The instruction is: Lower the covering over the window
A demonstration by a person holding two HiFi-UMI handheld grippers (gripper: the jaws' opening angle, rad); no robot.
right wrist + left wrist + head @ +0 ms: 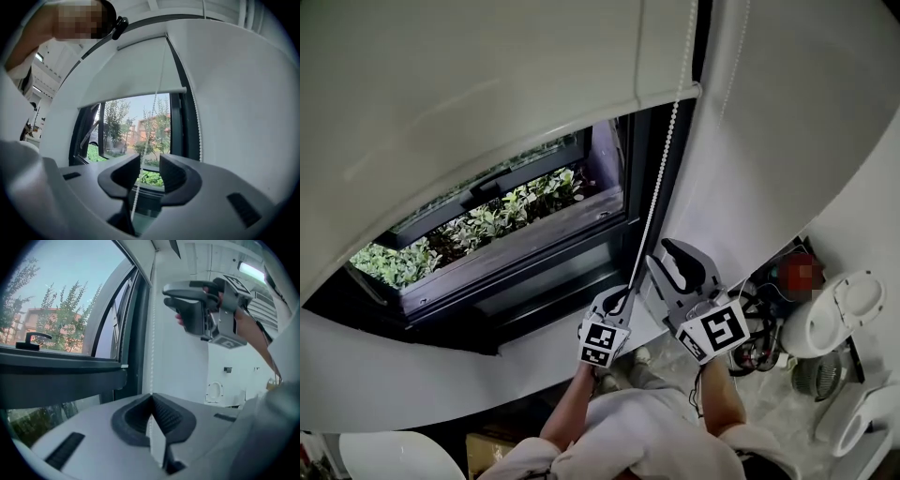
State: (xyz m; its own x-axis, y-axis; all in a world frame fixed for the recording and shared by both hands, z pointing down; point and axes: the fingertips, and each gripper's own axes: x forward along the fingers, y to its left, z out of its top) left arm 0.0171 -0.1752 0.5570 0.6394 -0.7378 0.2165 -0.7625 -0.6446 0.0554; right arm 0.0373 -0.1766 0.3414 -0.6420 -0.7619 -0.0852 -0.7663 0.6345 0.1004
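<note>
1. One bead chain (pixel 662 178) hangs vertically at the right edge of the window (pixel 534 272), under the part-lowered roller blind (pixel 487 94).
2. Your left gripper (pixel 619 300) clenches it, lower.
3. Your right gripper (pixel 675 265), released, brackets it above.

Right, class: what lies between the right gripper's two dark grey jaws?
The white beaded pull cord of the white roller blind hangs through the gap of the open right gripper; the right gripper view shows it.
</note>
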